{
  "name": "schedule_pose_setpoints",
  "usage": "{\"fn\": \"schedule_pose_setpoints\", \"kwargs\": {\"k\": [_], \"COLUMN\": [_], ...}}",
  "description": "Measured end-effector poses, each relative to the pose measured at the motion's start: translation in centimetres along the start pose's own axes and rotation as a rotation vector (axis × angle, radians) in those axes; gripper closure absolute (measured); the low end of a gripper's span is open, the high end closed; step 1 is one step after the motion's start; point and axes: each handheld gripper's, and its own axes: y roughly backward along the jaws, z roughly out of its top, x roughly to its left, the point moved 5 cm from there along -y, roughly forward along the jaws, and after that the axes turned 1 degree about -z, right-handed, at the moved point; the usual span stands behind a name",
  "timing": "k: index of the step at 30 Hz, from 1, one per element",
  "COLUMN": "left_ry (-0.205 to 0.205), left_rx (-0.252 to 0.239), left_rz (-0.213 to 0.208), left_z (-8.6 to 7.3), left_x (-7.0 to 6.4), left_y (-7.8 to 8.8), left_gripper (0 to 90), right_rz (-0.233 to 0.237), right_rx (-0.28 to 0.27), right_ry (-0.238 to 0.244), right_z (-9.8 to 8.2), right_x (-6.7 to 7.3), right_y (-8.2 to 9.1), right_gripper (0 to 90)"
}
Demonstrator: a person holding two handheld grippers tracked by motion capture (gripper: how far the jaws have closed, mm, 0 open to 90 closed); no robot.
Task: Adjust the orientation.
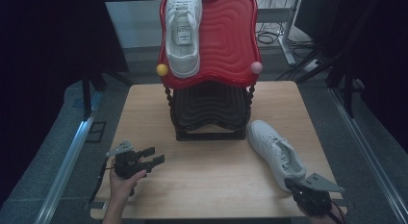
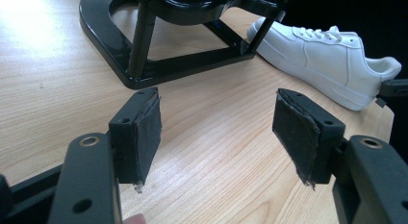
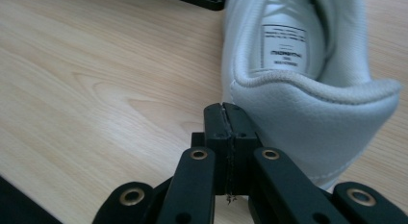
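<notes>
The right claw has its jaws pressed together on nothing, just beside the heel of the white shoe lying on the wooden surface near the black rack. The left claw rests with jaws spread wide, well apart from it

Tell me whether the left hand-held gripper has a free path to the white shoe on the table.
Probably yes: the left hand-held gripper stands open, with bare table between it and the white shoe; the black rack base sits off to one side.
</notes>
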Motion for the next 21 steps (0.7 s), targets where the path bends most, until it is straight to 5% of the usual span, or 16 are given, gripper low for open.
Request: {"fn": "schedule_pose_setpoints", "kwargs": {"k": [7,19,21], "left_ry": [0.008,0.004,0.006], "left_rx": [-0.001,-0.022,-0.021], "left_rz": [0.003,0.014,0.009], "left_z": [-0.1,0.1,0.1], "left_x": [0.1,0.2,0.1], "left_y": [0.0,0.4,0.4], "left_gripper": [34.7,35.4,35.5], "right_rz": [-0.003,0.083,0.089], "right_rx": [-0.012,-0.113,-0.126], "right_ry": [0.001,-0.024,-0.021], "right_z": [0.0,1.4,1.9], "right_x": [-0.4,-0.2,-0.4], "right_y": [0.2,0.9,0.9], "right_gripper": [88.9,88.7,83.3]}}
